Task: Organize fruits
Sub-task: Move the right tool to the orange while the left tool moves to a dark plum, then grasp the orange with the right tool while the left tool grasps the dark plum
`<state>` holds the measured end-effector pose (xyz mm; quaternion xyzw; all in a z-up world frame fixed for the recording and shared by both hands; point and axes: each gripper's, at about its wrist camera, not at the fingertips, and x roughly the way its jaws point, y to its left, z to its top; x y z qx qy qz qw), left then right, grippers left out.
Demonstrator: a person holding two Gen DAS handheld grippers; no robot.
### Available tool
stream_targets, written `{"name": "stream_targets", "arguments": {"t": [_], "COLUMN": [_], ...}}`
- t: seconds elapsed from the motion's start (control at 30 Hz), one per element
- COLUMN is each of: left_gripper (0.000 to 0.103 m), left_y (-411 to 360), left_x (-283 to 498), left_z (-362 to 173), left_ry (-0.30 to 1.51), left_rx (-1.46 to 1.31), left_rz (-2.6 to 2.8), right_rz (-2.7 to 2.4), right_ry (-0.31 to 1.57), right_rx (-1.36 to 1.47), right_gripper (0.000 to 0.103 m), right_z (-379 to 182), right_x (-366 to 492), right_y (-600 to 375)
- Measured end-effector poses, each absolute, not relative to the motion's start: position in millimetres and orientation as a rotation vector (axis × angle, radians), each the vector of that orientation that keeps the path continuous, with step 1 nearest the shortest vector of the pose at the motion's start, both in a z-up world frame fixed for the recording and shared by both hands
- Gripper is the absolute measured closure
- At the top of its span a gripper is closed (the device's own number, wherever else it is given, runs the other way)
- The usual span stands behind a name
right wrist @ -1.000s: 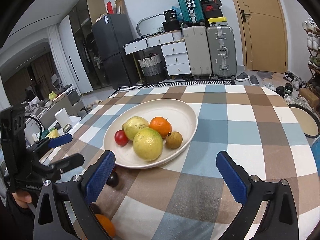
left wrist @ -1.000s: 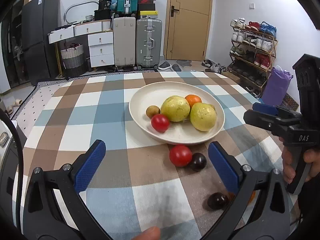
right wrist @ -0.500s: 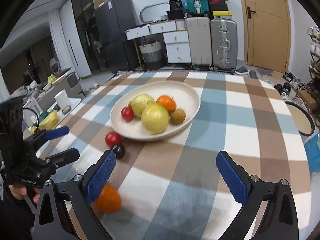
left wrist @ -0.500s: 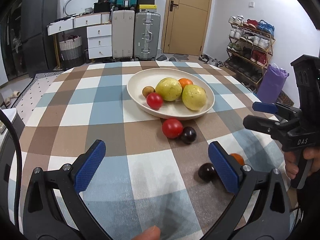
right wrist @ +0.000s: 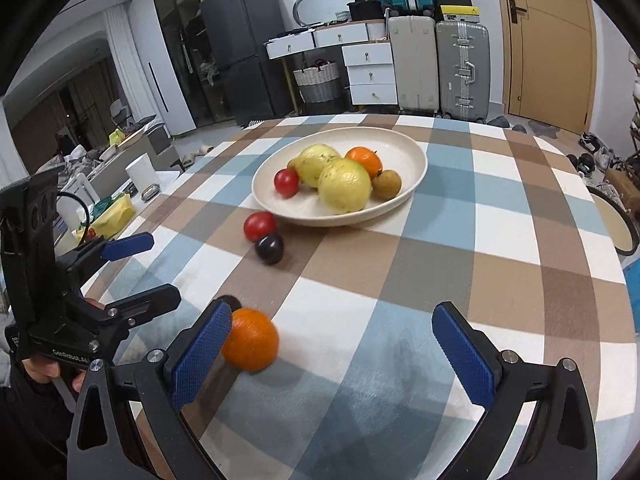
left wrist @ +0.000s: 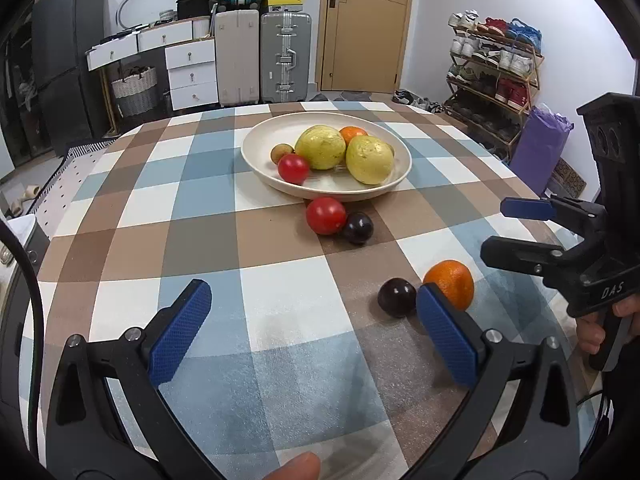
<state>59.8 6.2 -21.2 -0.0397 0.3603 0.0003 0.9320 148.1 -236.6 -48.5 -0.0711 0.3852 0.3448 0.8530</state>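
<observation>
The left gripper (left wrist: 312, 332) hangs spread wide over the near edge of the checked table (left wrist: 200, 216), nothing between its blue pads (left wrist: 180, 330). The right gripper (right wrist: 332, 356) is likewise spread and empty (its left pad sits just in front of the loose orange (right wrist: 250, 344), whether touching I cannot tell). A dark plum (left wrist: 397, 297) lies just beside that orange, near the table's front edge. Farther in, a red tomato (left wrist: 326, 215) and a second dark plum (left wrist: 357, 227) touch each other just before the cream plate (left wrist: 256, 148) at the table's middle. The plate holds two yellow-green guavas (left wrist: 321, 147), a tomato, an orange and a small brown fruit.
</observation>
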Motion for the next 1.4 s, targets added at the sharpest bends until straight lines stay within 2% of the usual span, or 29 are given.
{"name": "stream_targets", "arguments": {"t": [0.87, 1.0, 1.17, 1.3, 1.4], "left_gripper": [0.001, 0.001, 0.001, 0.001, 0.001], "left_y": [25, 26, 26, 25, 25], "left_x": [62, 62, 63, 63, 63], "left_z": [-34, -35, -36, -36, -36], "left_ry": [0.791, 0.792, 0.801, 0.802, 0.805], "left_rx": [-0.200, -0.203, -0.200, -0.204, -0.208], "left_rz": [-0.009, -0.011, -0.006, -0.006, -0.006], "right_rz": [0.806, 0.803, 0.803, 0.818, 0.837], "right_ry": [0.896, 0.896, 0.897, 0.893, 0.897], "right_rx": [-0.297, -0.332, -0.344, -0.335, -0.327], "right_gripper": [0.002, 0.007, 0.018, 0.032, 0.038], "right_z": [-74, -77, -79, -78, -77], "right_x": [124, 124, 125, 126, 125], "right_y": [-195, -187, -184, -182, -183]}}
